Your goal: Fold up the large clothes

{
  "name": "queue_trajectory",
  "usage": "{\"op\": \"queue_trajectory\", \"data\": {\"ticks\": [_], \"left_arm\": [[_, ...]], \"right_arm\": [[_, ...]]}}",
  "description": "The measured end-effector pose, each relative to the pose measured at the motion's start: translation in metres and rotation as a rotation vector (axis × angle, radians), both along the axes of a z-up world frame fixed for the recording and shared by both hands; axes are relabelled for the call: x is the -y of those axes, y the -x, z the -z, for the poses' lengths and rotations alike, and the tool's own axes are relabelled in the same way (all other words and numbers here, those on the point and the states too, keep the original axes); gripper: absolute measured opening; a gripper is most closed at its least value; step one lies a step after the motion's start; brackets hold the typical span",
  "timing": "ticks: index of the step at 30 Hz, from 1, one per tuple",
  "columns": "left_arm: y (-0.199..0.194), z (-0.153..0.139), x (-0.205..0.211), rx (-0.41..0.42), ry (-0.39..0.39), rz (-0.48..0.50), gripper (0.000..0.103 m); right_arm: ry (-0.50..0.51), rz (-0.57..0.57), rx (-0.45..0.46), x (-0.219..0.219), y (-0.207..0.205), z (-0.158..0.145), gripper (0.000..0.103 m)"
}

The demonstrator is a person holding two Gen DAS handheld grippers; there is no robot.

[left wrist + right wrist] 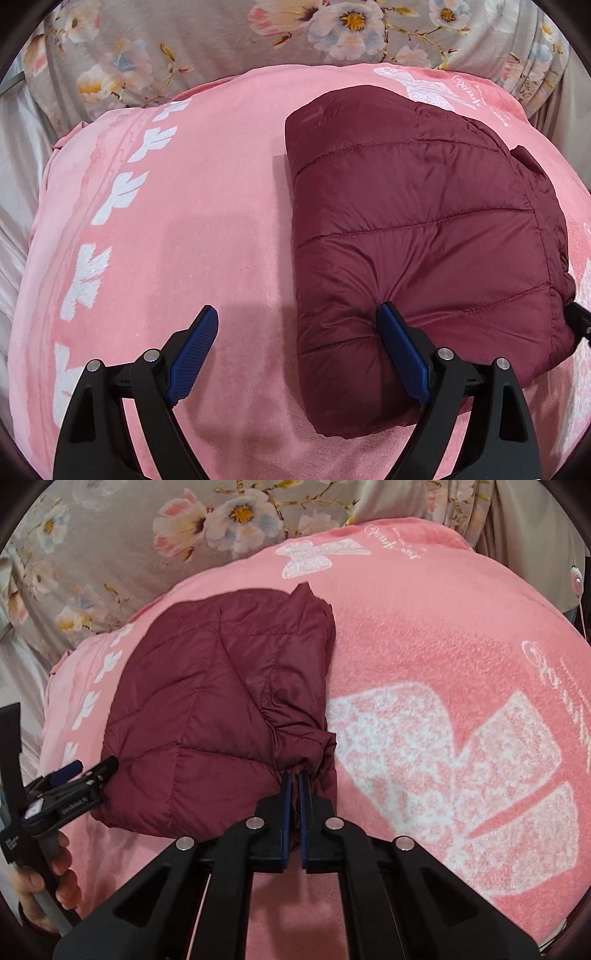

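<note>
Centrally, a folded maroon quilted puffer jacket point(218, 709) lies on a pink fleece blanket point(424, 635). Right gripper point(294, 786) pinches its near corner; left gripper point(297, 325) gapes, one finger point(400, 347) pressing the jacket's near edge.

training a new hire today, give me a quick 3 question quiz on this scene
1. True or false: the right tool is shut on the jacket.
2. Which tool stands open? A left B right
3. Fill in: the jacket lies on a pink ____.

Key: 1 true. 2 A, the left tool; one finger touches the jacket, nothing is between the two. 3 blanket.
</note>
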State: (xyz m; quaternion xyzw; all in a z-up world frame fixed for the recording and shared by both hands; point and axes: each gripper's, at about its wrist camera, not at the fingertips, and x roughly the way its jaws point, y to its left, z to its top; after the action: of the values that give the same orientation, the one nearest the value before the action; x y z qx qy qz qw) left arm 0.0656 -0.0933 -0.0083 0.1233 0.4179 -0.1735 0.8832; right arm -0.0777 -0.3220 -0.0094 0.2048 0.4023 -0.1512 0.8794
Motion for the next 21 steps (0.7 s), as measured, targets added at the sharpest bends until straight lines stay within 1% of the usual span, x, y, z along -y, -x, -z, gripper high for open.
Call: {"op": "queue_trajectory", "data": {"ticks": [3, 5, 8, 10, 11, 12, 13, 14, 15, 17, 19, 21], "left_arm": [[0.001, 0.002, 0.000, -0.005, 0.010, 0.009, 0.087], [0.002, 0.003, 0.000, -0.001, 0.008, 0.009, 0.087], [0.000, 0.003, -0.001, -0.020, 0.020, 0.006, 0.087], [-0.003, 0.001, -0.004, -0.050, 0.037, 0.003, 0.087], [-0.006, -0.001, -0.008, -0.071, 0.059, 0.000, 0.087], [-0.009, -0.003, -0.011, -0.093, 0.084, -0.002, 0.086], [-0.014, -0.005, -0.016, -0.123, 0.124, -0.003, 0.085], [-0.018, -0.007, -0.018, -0.141, 0.153, -0.003, 0.085], [-0.023, -0.010, -0.020, -0.163, 0.189, -0.002, 0.085], [-0.038, -0.013, -0.024, -0.216, 0.255, 0.000, 0.085], [-0.052, -0.014, -0.025, -0.260, 0.311, 0.002, 0.085], [-0.062, -0.015, -0.022, -0.286, 0.346, 0.007, 0.085]], "right_arm": [[0.005, 0.001, -0.030, 0.003, -0.009, 0.016, 0.002], [0.008, 0.000, -0.034, 0.001, -0.011, 0.018, 0.003], [0.001, 0.002, -0.043, 0.003, -0.010, 0.012, 0.005], [-0.003, 0.014, -0.037, 0.006, -0.007, 0.001, 0.011], [-0.005, 0.023, -0.023, 0.009, -0.007, -0.004, 0.013], [-0.016, 0.026, -0.001, 0.011, -0.005, -0.009, 0.021], [-0.041, 0.025, 0.026, 0.015, -0.002, -0.014, 0.037], [-0.080, 0.022, 0.066, 0.022, -0.002, -0.020, 0.045], [-0.108, 0.021, 0.096, 0.027, -0.002, -0.024, 0.057], [-0.153, 0.016, 0.137, 0.038, -0.008, -0.030, 0.058], [-0.190, 0.012, 0.163, 0.047, -0.017, -0.030, 0.063], [-0.228, 0.010, 0.169, 0.055, -0.029, -0.026, 0.064]]}}
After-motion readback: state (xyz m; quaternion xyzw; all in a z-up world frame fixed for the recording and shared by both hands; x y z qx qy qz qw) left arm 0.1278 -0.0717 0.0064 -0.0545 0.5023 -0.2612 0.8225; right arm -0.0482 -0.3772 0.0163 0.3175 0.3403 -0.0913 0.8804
